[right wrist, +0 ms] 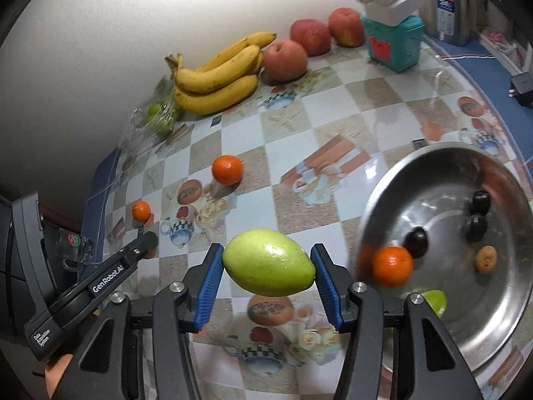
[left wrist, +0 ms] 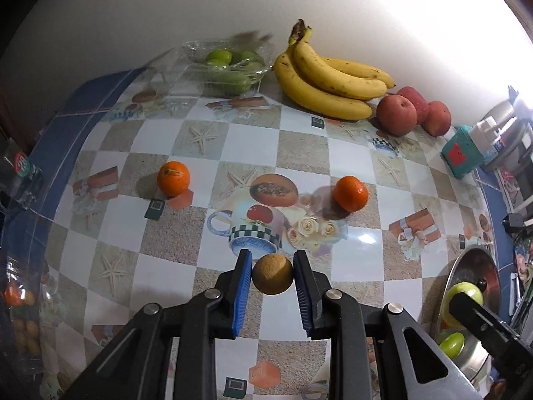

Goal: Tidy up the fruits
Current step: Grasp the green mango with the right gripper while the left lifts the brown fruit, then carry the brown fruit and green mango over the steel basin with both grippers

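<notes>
Patterned oilcloth, chequered in white and sand with printed teapots and roses, covers the tabletop point(left wrist: 333, 153), which runs to a plain pale wall along its far edge. We note both grippers loaded and clear of the surface. Our left gripper point(left wrist: 272, 275) is clamped on a small brown round fruit point(left wrist: 272, 275); our right gripper point(right wrist: 268, 263) is clamped on a green oval fruit point(right wrist: 268, 263), pads pressing its two pointed ends, so its long axis runs straight across from one pad to the other.

We find the steel bowl point(right wrist: 433, 166) at the right-hand edge of the tabletop, just to the right of the right gripper and slightly beyond it. It already holds an orange, three dark fruits, a small brown one and a green piece near the rim. The right hand is plainly the nearer; the left must cross over to reach it.

Against the far edge we record bananas point(left wrist: 329, 76), red apples point(left wrist: 396, 115) and a clear tray of green fruit point(left wrist: 230, 66). Two oranges point(left wrist: 173, 179) remain loose mid-table. A teal box point(right wrist: 393, 38) stands toward the far right corner.

In our judgement the green fruit goes to the bowl first.
</notes>
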Tool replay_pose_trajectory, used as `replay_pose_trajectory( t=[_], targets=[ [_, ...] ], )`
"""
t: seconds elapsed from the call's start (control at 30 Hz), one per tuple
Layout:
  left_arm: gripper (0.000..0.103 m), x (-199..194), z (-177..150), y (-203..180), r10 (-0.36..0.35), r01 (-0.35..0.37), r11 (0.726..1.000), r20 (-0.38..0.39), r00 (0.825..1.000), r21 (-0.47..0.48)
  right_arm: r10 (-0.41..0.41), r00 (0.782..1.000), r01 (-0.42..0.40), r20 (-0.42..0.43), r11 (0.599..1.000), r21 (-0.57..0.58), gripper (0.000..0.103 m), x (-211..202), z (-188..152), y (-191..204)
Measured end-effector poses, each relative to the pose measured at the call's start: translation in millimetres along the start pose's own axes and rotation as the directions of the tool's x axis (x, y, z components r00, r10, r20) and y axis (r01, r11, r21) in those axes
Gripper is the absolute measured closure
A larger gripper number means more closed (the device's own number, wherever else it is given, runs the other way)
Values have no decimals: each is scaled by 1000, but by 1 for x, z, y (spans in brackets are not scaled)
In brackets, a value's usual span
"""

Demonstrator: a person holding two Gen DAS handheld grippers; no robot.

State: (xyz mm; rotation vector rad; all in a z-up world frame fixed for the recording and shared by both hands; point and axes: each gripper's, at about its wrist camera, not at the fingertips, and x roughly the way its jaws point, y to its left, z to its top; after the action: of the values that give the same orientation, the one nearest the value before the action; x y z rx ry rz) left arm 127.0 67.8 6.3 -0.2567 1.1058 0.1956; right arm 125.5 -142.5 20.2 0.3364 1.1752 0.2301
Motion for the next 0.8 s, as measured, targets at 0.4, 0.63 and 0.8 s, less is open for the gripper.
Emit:
replay_pose_trajectory(
  t=[0.4, 0.63, 0.8],
  targets=[
    [76, -17, -6, -39, -8, 6, 998, 28, 1000, 67, -35, 998, 32, 53, 997, 67, 48, -30, 6, -52],
    [76, -37, -11, -80, -30, 17, 986, 75, 997, 166, -58, 997, 48, 58, 986, 157, 48, -41, 13, -96],
    [76, -46, -22, -115, -77, 55, 967, 79, 994, 248, -108, 991, 90, 80, 974, 206, 48, -56, 15, -126]
  ],
)
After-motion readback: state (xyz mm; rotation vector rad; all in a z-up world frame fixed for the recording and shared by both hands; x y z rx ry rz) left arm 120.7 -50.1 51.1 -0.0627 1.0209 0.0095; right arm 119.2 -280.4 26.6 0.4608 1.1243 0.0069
